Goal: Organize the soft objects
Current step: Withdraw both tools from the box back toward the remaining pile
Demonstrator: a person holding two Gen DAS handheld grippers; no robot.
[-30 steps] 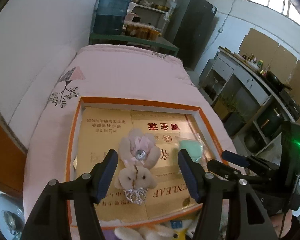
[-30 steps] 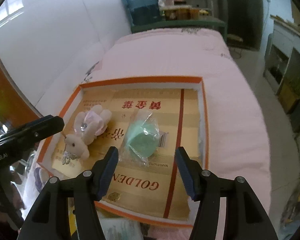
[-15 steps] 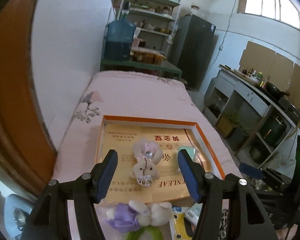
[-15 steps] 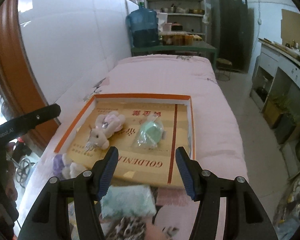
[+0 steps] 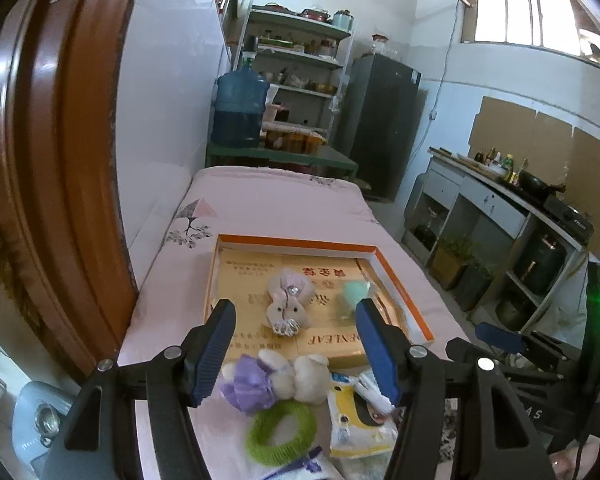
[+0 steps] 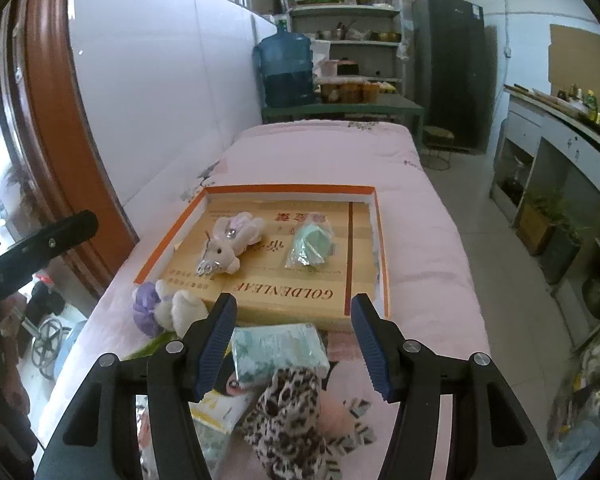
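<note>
An orange-rimmed box lid [image 5: 396, 280] [image 6: 376, 240] lies on the pink bed. In it lie a pink plush bunny [image 5: 288, 304] [image 6: 232, 240] and a bagged green sponge [image 5: 354, 292] [image 6: 310, 246]. In front of the box lie a purple-and-white plush [image 5: 276, 378] [image 6: 164, 308], a green hair ring [image 5: 282, 432], a yellow-white packet [image 5: 358, 420], a mint tissue pack [image 6: 280, 348] and a leopard scrunchie [image 6: 288, 412]. My left gripper [image 5: 296, 354] is open and empty above the plush. My right gripper [image 6: 294, 346] is open and empty above the tissue pack.
A brown wooden frame [image 5: 52, 160] and white wall run along the left. A water jug [image 5: 240, 110], shelves and a dark fridge [image 5: 380, 128] stand beyond the bed. A counter with cabinets [image 5: 500, 216] lines the right. The floor lies right of the bed [image 6: 500, 280].
Both grippers have pulled back and up from the box, staying open. The loose soft items in front of the box have come into view.
</note>
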